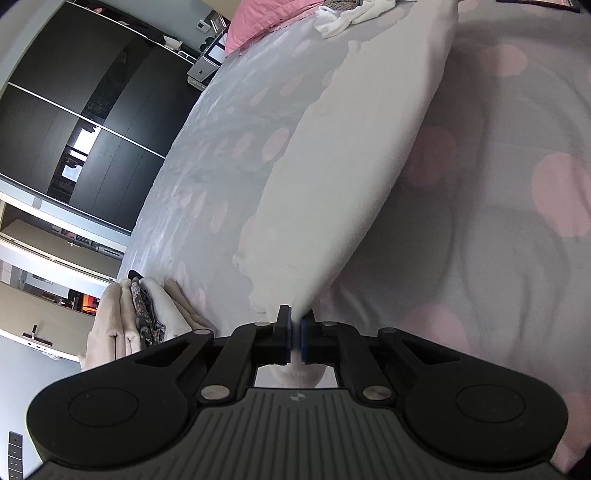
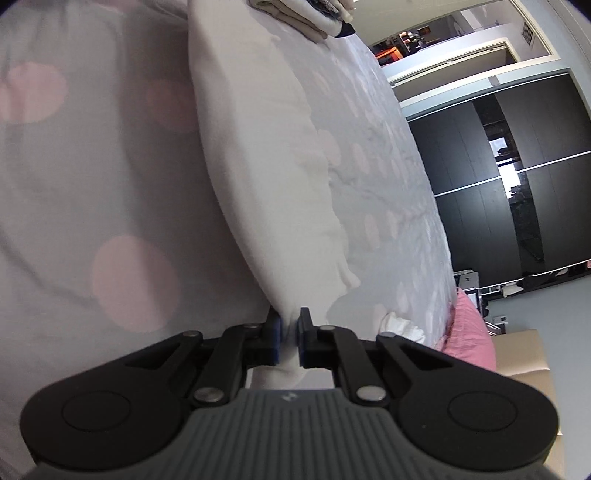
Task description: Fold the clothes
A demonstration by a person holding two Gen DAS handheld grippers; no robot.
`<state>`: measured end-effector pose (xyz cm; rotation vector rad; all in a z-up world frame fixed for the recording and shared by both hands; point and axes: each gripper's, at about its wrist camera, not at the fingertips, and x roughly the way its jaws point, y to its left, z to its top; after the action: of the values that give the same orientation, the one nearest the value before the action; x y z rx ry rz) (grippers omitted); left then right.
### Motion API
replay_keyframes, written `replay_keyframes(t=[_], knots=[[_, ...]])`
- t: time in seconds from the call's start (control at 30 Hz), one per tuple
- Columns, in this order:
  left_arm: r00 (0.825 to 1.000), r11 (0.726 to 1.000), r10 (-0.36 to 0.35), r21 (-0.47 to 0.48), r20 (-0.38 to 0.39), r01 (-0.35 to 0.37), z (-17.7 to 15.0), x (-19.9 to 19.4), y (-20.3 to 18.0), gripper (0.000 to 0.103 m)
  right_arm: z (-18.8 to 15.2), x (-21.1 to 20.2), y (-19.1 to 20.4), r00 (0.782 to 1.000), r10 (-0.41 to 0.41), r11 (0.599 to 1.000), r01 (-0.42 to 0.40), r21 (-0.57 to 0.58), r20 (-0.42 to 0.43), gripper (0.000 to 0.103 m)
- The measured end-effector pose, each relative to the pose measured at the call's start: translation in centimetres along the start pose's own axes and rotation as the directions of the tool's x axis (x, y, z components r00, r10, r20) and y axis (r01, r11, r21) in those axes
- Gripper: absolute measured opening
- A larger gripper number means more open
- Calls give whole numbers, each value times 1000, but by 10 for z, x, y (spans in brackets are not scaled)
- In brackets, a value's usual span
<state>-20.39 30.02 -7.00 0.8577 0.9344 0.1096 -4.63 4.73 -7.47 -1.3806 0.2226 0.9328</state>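
1. Left gripper (image 1: 294,334): my jaws are pinched together on one end of the white garment (image 1: 351,155); a little cloth bulges behind the pads.
2. White garment, left wrist view: it runs straight ahead from my pads as a long taut band, raised off the grey bedspread (image 1: 509,229) with pink dots, its long axis pointing toward the far loose clothes (image 1: 347,16).
3. Folded stack (image 1: 147,314): it lies on the bedspread, just left of my left gripper.
4. Right gripper (image 2: 290,334): my jaws are clamped on the garment's other end, a thicker wad of cloth between the pads.
5. White garment (image 2: 258,166), right wrist view: the same band stretches ahead toward the folded stack (image 2: 295,14).
6. Judgement: both hands hold one edge end to end, neither nearer; the fold likely turns across this axis.
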Motion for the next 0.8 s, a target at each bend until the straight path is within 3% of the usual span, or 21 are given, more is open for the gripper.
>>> replay_keyframes(t=[0.23, 0.47, 0.63, 0.8], knots=[[997, 997, -72, 26, -27, 72, -6, -13, -24, 3, -5, -23, 26, 996, 87, 996, -88, -25, -13, 9], [988, 989, -131, 59, -81, 136, -14, 4, -48, 3, -2, -4, 58, 987, 152, 984, -156, -80, -60, 9], [979, 985, -160, 41, -129, 167, -16, 21, -56, 3, 0, 10, 77, 984, 152, 979, -163, -126, -98, 10], [969, 978, -209, -48, -131, 205, -18, 13, -41, 21, -2, 3, 67, 980, 182, 977, -190, -93, -84, 20]])
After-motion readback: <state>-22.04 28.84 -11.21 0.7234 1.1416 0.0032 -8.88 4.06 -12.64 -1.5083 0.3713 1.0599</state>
